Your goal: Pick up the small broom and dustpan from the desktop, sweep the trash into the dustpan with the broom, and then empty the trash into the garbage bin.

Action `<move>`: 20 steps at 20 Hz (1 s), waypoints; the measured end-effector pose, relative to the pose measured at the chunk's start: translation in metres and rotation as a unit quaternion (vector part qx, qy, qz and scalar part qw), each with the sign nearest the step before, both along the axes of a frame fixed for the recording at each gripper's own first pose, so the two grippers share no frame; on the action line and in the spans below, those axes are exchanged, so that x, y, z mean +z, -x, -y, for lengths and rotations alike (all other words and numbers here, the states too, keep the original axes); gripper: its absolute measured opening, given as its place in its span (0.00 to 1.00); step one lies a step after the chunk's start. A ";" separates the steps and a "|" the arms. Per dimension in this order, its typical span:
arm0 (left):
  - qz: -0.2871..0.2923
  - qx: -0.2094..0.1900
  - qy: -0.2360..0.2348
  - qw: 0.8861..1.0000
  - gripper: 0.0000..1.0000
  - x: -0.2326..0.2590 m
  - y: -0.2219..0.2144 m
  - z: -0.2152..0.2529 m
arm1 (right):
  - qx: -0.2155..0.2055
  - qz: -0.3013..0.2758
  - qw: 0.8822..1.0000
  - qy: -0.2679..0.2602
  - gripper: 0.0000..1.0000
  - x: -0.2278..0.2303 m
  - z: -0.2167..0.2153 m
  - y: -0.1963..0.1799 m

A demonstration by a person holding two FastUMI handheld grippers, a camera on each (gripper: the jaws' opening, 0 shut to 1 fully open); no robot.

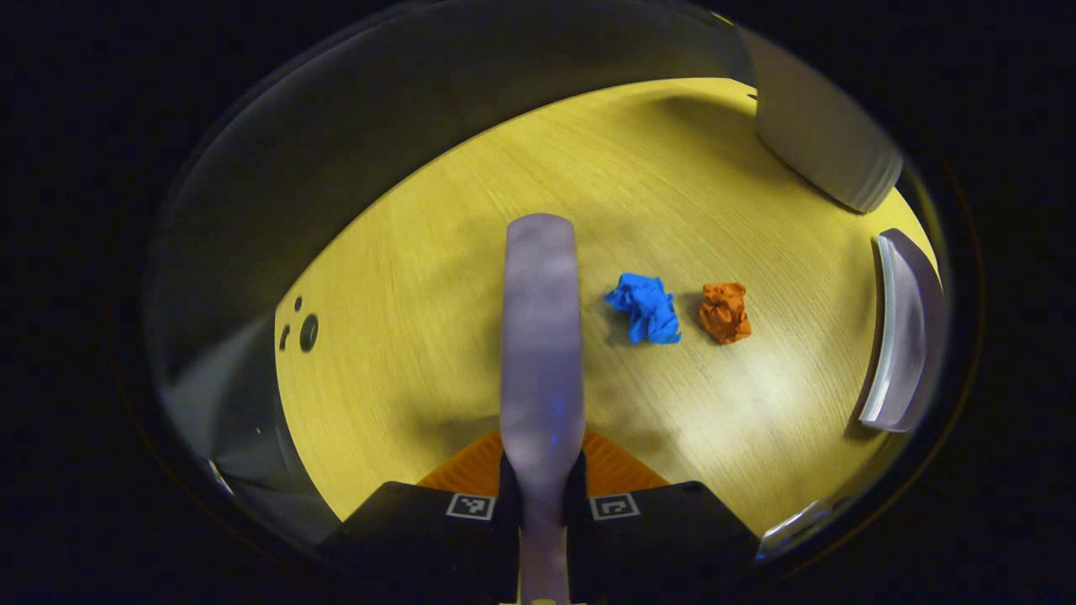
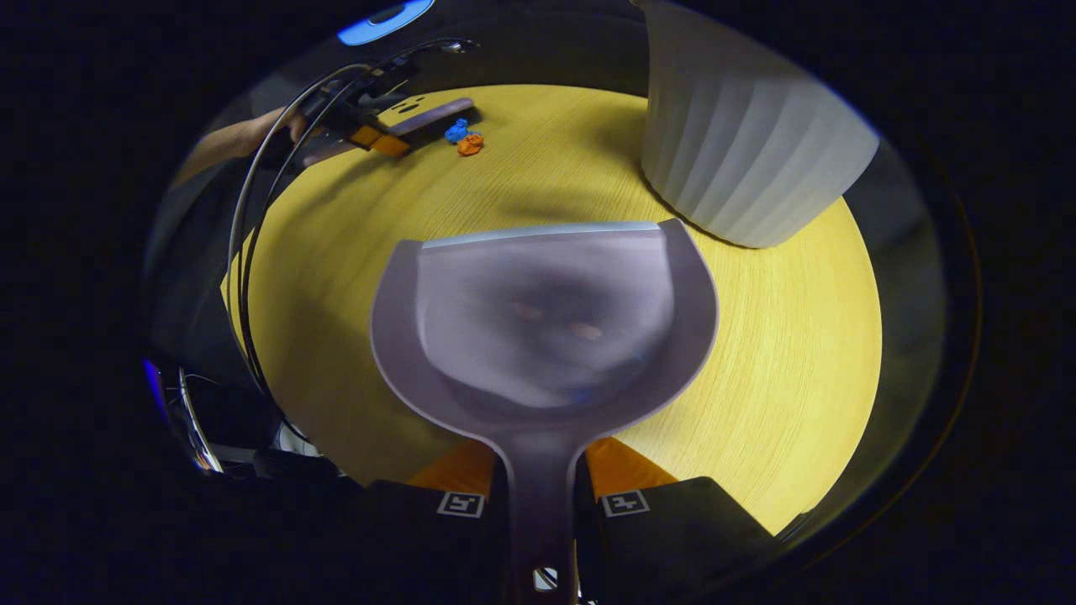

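The yellow wood worktop (image 1: 471, 252) carries a pale ribbed garbage bin (image 2: 740, 143) at its far edge. The right gripper (image 2: 542, 496) clamps the handle of the grey dustpan (image 2: 546, 319), held above the worktop near the bin. The left gripper (image 1: 542, 496) grips the broom (image 1: 542, 336); just beside it lie a blue paper ball (image 1: 646, 307) and an orange paper ball (image 1: 725, 312).

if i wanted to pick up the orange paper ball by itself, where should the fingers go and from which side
Probably from straight above, pinching across the middle of the orange paper ball. It lies crumpled and low on the desktop with no handle. Put the fingers front and back, because the blue paper ball sits close beside it.
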State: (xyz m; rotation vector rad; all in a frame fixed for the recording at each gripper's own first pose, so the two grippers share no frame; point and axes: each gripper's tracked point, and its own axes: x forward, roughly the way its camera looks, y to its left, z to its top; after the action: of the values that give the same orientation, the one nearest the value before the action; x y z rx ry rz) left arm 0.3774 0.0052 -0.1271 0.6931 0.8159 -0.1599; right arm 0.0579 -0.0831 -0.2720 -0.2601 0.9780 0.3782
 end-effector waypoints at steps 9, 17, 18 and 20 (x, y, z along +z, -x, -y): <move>-0.117 -0.163 -0.025 0.979 0.27 -0.038 0.049 0.090 | 0.040 0.000 0.999 0.016 0.35 -0.006 -0.001 0.009; -0.239 -0.252 -0.003 0.938 0.28 -0.076 0.153 0.164 | 0.060 0.012 0.998 0.021 0.31 -0.013 0.000 0.014; -0.264 -0.256 0.017 0.930 0.28 -0.078 0.170 0.172 | 0.063 0.015 0.998 0.023 0.39 -0.013 -0.001 0.016; -0.289 -0.252 0.044 0.923 0.28 -0.090 0.193 0.179 | 0.067 0.016 0.997 0.025 0.35 -0.016 0.003 0.019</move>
State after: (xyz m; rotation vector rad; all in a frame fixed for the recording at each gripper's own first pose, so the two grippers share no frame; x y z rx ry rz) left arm 0.1840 -0.1743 -0.2171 0.7712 1.1689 -0.8966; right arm 0.0394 -0.0861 -0.2875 -0.3786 0.9415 0.4712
